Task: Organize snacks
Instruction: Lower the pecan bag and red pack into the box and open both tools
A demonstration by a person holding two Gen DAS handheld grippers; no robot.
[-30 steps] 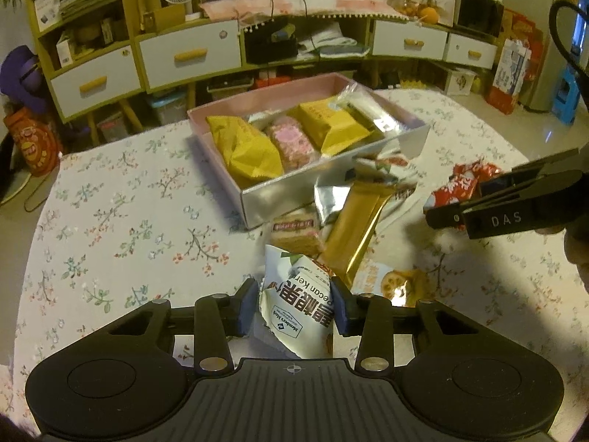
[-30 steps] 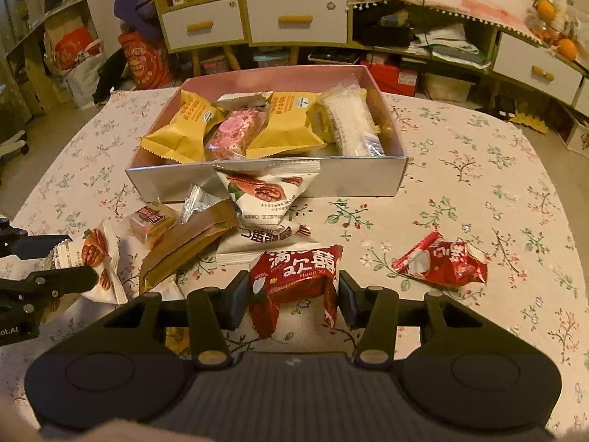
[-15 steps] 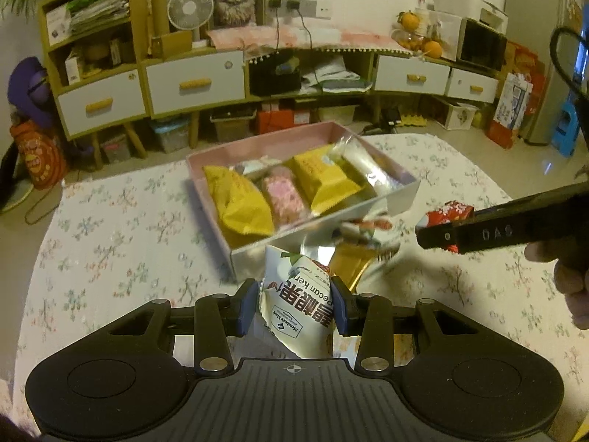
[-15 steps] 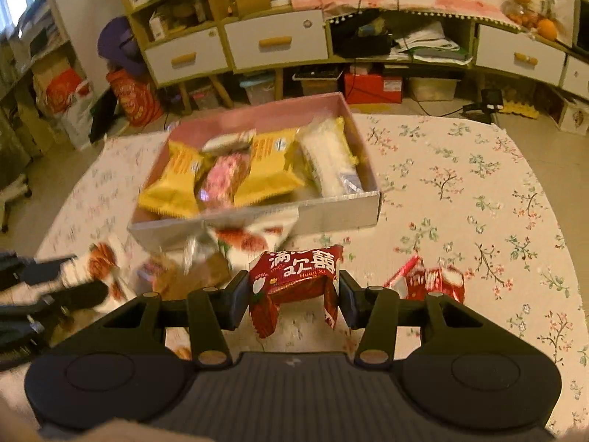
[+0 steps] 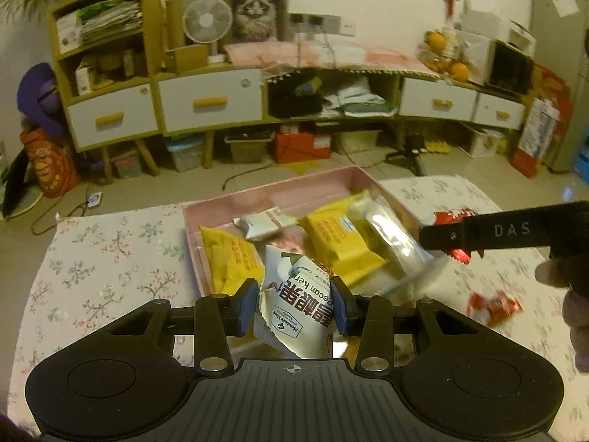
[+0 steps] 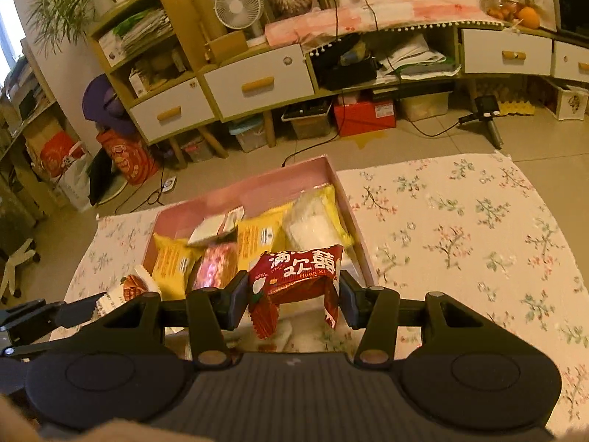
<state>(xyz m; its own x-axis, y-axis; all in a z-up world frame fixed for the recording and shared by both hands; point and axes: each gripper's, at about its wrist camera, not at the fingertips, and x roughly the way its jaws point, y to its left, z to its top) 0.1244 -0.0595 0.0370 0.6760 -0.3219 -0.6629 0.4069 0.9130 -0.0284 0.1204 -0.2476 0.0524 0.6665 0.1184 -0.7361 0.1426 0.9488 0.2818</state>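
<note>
Snacks: left gripper [image 5: 293, 305] clenches crinkly white pecan packet [image 5: 294, 313]; right gripper [image 6: 292, 304] clenches glossy red pouch [image 6: 298, 272] over pink box [image 6: 257, 184].

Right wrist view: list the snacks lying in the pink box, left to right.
Yellow packet → shiny pink packet → second yellow packet → clear bag with white contents. The small white packet on top is left out.

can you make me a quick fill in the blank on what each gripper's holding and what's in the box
1. The left gripper is shut on a ____ pecan packet.
2. The right gripper is shut on a ____ snack packet.
3. The inside of the box is ____.
4. The number of yellow packets in the box is ____.

Missing words: white; red; pink; two
</note>
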